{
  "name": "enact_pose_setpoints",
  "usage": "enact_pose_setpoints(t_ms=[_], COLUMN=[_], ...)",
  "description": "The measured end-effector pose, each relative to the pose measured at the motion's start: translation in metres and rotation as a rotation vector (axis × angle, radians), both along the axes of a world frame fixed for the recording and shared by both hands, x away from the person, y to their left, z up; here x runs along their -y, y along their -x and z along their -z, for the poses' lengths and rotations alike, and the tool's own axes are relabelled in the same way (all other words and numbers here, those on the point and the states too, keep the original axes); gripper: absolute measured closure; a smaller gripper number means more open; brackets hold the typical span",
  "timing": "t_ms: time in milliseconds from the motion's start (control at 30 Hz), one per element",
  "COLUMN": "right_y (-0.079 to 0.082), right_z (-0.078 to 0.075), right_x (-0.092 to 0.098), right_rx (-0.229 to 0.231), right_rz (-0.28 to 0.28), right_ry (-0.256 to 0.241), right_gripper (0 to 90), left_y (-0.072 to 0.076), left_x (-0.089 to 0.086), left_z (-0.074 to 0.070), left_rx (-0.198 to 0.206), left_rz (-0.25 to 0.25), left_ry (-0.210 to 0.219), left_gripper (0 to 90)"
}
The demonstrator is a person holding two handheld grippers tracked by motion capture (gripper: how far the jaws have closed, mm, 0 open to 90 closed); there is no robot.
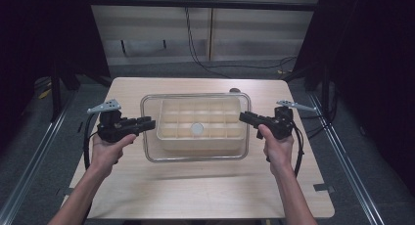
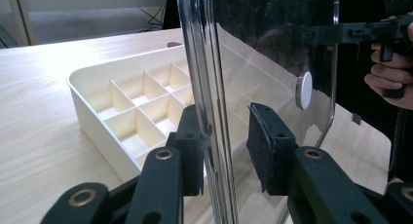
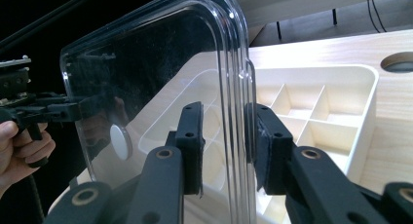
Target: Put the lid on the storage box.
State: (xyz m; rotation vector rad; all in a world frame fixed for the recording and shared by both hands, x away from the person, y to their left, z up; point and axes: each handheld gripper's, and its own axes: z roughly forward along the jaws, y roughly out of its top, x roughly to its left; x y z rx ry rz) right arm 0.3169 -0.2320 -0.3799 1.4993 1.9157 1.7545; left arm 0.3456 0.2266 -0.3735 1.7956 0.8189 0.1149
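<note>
Clear plastic lid (image 1: 195,156) is hovering flat above the cream divided tray (image 1: 200,122) on the surface (image 1: 195,195), long axis running left-right. Left tongs (image 1: 147,123) and right tongs (image 1: 246,117) are each straddling a short edge, slightly parted, not clamping.

Divided tray (image 1: 200,124) sits mid-table (image 1: 195,195), with the clear lid (image 1: 195,159) held level above it, knob (image 1: 197,129) at the lid's centre. My left gripper (image 1: 147,123) straddles the lid's left edge, my right gripper (image 1: 247,117) its right edge. Cable hole (image 1: 235,90) lies in the tabletop behind the tray's right rear corner.
</note>
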Motion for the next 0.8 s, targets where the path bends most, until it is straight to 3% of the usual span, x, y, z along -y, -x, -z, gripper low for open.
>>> enact_pose_setpoints(t_ms=[800], right_y=[-0.028], right_z=[-0.021], right_x=[0.004], right_rx=[0.027], right_rz=[0.027], right_ry=[-0.001], right_gripper=[68.8], left_y=[-0.029], left_x=[0.009], left_z=[-0.021], left_rx=[0.024], left_rz=[-0.046], left_ry=[-0.007], left_gripper=[66.0])
